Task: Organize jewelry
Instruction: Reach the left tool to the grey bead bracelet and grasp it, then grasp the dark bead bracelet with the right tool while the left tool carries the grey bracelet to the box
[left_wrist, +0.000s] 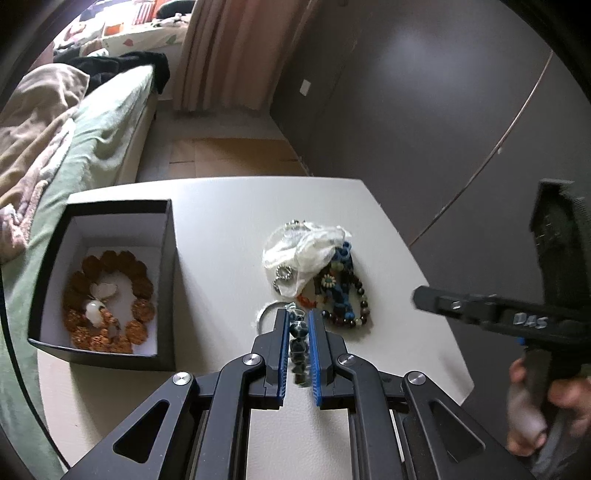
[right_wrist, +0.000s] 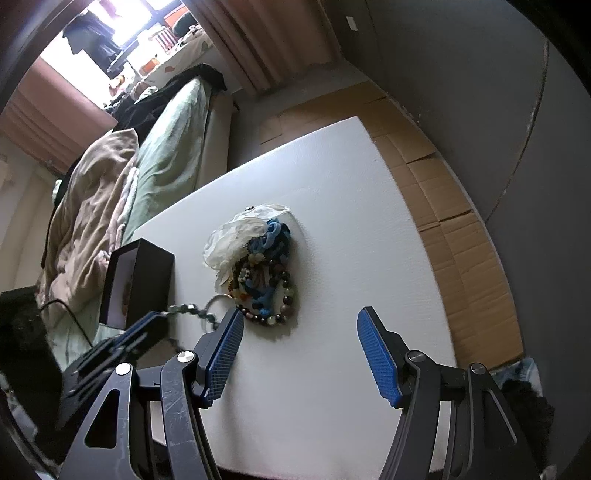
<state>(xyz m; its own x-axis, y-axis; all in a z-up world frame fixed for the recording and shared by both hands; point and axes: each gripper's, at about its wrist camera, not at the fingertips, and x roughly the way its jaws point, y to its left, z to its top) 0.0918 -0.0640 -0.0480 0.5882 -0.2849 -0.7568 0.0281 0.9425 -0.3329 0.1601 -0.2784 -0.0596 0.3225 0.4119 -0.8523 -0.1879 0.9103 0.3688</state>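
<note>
Left wrist: green bead bracelet (left_wrist: 298, 345) between left gripper (left_wrist: 298, 325) pads

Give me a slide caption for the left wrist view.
Left tongs shut on a dark beaded bracelet beside the jewelry pile; black box at left.

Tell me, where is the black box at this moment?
In the left wrist view the black box stands on the white table at its left side, beside the bed, left of the jewelry pile.

Handwritten pale marking "D4S" on the black body of the right gripper (left_wrist: 528, 320), seen in the left wrist view off to the right of the left fingers (left_wrist: 282, 332), no other readable text, labels or numbers
</note>
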